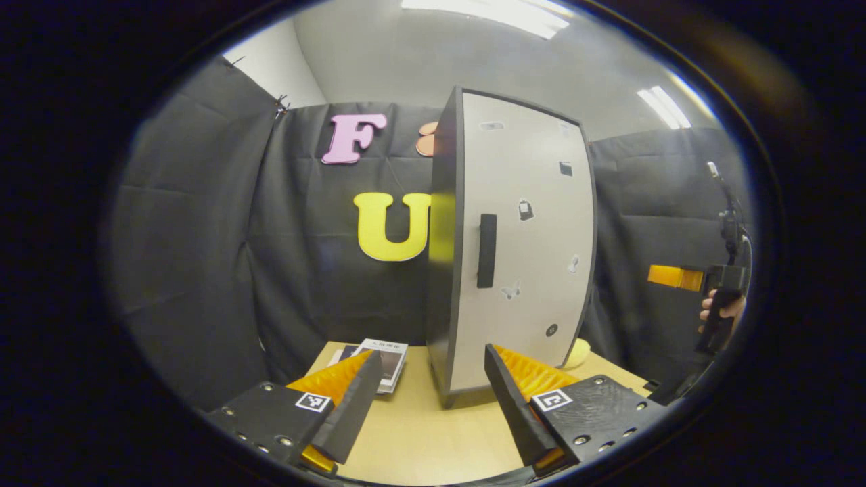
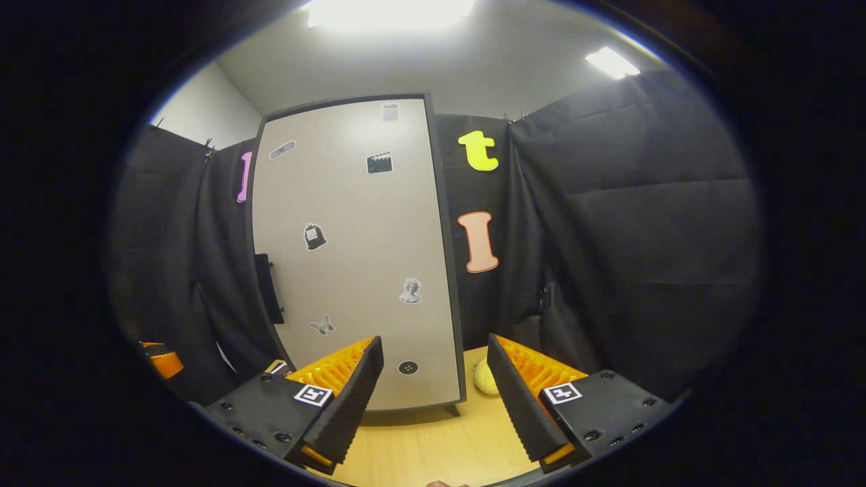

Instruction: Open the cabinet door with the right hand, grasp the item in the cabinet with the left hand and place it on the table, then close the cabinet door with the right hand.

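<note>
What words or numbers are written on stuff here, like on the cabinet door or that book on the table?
Stickers on the cabinet door: small pictures, no words I can read.
Book on the table: print on the cover, too blurred to read.
Square tags by the fingers: black-and-white patterns, not words.
So nothing here can be read.
</note>
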Demonstrator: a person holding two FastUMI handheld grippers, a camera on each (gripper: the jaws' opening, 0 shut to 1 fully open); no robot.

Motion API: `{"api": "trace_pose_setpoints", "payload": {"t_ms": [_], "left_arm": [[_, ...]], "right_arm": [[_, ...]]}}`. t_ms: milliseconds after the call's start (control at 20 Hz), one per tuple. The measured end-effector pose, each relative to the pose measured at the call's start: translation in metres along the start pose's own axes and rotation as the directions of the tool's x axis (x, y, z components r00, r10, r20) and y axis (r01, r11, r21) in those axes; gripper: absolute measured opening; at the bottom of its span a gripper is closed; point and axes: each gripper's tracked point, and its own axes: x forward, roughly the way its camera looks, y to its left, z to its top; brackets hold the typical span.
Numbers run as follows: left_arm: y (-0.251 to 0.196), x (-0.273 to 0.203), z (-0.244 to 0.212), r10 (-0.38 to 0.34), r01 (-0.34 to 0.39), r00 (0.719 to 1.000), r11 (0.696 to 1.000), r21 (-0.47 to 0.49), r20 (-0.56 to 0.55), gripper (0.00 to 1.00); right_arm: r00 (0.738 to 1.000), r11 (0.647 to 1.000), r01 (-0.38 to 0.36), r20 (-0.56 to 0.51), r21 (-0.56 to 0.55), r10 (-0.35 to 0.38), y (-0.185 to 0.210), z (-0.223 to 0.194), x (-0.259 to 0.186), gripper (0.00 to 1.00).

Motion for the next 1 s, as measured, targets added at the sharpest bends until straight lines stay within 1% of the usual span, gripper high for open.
{"api": "trace_pose_setpoints", "payload": {"t_ms": [100,250,350,400,500,700,800,1000], "left_arm": [[0.002,-0.002,-0.005,0.006,-0.006,1.000,1.000,-0.014,-0.008,0.91],[0.008,-0.007,-0.011,0.022,-0.022,1.000,0.998,-0.054,-0.005,0.91],[0.016,-0.011,-0.015,0.043,-0.044,0.999,0.997,-0.060,-0.018,0.91],[0.017,-0.013,-0.016,0.038,-0.040,0.999,0.997,-0.071,-0.025,0.91],[0.009,-0.015,-0.013,0.004,-0.006,1.000,0.996,-0.091,-0.026,0.92],[0.021,-0.028,-0.008,0.042,-0.043,0.999,0.998,-0.054,-0.009,0.91],[0.025,-0.033,-0.010,0.062,-0.062,0.998,0.997,-0.039,-0.012,0.91],[0.033,-0.039,-0.019,0.086,-0.088,0.996,0.995,-0.048,-0.032,0.91]], "right_arm": [[1.000,1.000,-0.018,-0.024,-0.003,0.018,0.011,0.001,0.003,0.97],[0.998,0.998,-0.067,-0.022,-0.008,0.067,0.037,0.015,0.015,0.98],[0.995,0.995,-0.095,-0.027,-0.015,0.094,0.052,0.023,0.028,0.98],[0.993,0.993,-0.116,-0.035,-0.013,0.115,0.061,0.023,0.035,0.98],[0.986,0.986,-0.164,-0.045,0.000,0.164,0.082,0.027,0.046,0.97],[0.967,0.971,-0.240,-0.080,0.017,0.240,0.124,0.029,0.071,0.98],[0.960,0.963,-0.269,-0.074,0.017,0.269,0.145,0.035,0.081,0.98],[0.948,0.950,-0.311,-0.065,0.012,0.311,0.187,0.043,0.099,0.97]]}}
